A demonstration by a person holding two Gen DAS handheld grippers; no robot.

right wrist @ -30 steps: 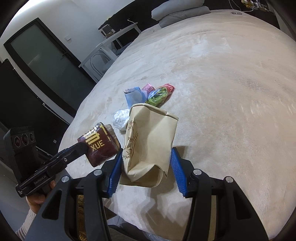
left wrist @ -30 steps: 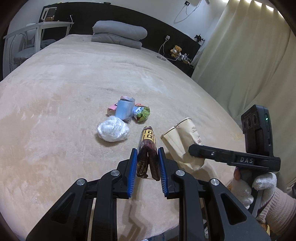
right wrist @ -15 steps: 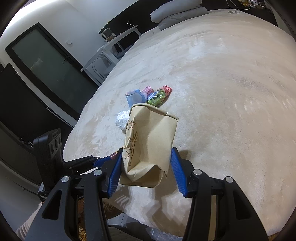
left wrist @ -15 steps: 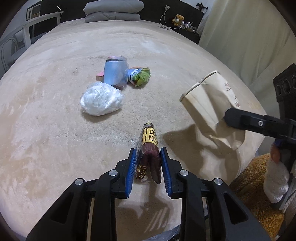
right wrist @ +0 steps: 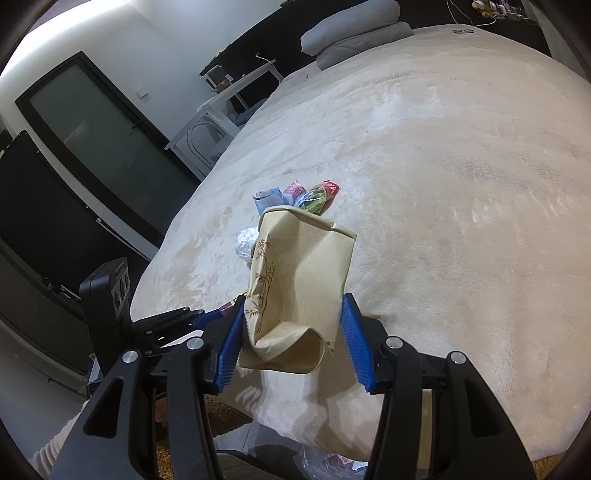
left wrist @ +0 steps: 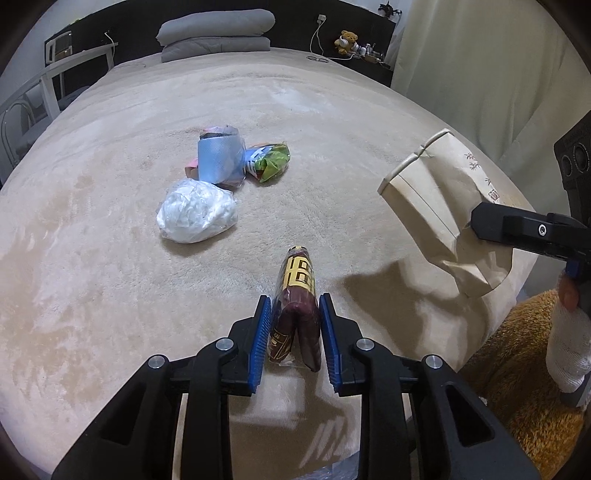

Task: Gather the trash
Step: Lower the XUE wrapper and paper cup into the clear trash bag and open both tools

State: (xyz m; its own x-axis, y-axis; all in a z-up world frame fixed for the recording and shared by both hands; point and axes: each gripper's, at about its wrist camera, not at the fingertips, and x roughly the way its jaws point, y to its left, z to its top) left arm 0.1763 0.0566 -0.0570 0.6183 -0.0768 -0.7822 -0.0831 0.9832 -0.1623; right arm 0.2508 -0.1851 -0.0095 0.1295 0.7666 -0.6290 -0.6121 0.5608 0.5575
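A maroon snack wrapper point(left wrist: 297, 280) with gold print stands on edge between the blue pads of my left gripper point(left wrist: 293, 314), which is shut on it just above the bed's near edge. My right gripper point(right wrist: 291, 317) is shut on the crumpled lower end of a tan paper bag point(right wrist: 299, 280), whose open mouth points away over the bed. From the left wrist, the bag point(left wrist: 439, 210) hangs at the right. Further up the bed lie a white plastic bundle point(left wrist: 197, 212), a blue wrapper point(left wrist: 221, 162) and a green packet point(left wrist: 269, 164).
The beige bed cover point(left wrist: 92, 258) fills both views, with grey pillows point(left wrist: 214, 35) at its head. Curtains point(left wrist: 480, 74) hang at the right, a white chair point(left wrist: 48, 81) stands at the left. An orange rug point(left wrist: 517, 369) lies below the bed's corner. A dark door point(right wrist: 92, 129) is behind.
My left gripper has tipped downward and moved nearer the bed's edge, the wrapper still in it. It dropped below the bag in the right wrist view. The bag stays held.
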